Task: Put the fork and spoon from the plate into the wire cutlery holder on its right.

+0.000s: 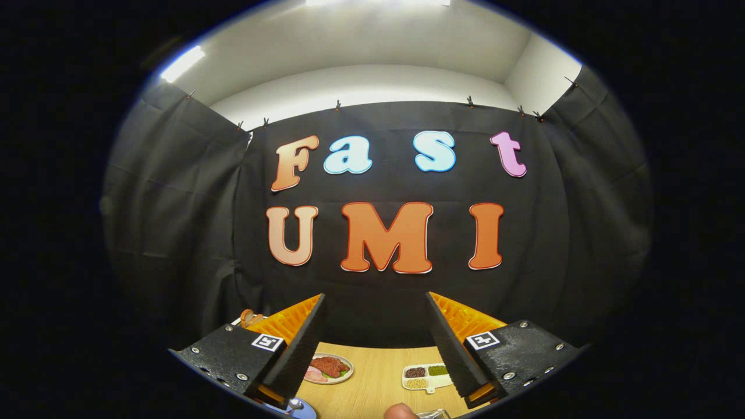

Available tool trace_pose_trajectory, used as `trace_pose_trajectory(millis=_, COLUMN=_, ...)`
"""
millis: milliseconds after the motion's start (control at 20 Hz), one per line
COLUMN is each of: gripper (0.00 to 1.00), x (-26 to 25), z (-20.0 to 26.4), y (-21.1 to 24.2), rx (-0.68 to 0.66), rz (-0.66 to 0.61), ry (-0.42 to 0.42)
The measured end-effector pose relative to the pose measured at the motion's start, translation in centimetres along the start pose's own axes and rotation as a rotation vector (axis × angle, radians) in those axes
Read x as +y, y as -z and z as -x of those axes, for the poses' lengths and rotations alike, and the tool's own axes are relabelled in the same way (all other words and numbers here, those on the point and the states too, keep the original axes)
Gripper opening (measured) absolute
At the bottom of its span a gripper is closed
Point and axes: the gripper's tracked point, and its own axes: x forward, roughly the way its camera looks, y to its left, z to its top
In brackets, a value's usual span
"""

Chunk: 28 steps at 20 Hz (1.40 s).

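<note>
The gripper is held high with its fingers spread wide, gripping nothing. On the wooden table between them lie a meat dish and a sectioned tray. Nearer than the dish, a blue plate is mostly cut off, its cutlery and the holder indiscernible.

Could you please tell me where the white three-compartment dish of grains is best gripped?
Probably by the small tab on the near rim of the white three-compartment dish, approached from the near side: it lies flat on the wooden table with its wells filled. The hand-held gripper is open, holding nothing.
</note>
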Motion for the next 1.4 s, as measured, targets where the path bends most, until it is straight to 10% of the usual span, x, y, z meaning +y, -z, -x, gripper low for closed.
trace_pose_trajectory(millis=700, gripper=0.98, x=14.9, z=2.7, y=18.4, rx=0.637, rz=-0.026, ry=-0.126)
trace_pose_trajectory(millis=1400, gripper=0.81, x=18.6, z=13.8, y=33.6, rx=1.193, rz=0.016, ry=-0.158)
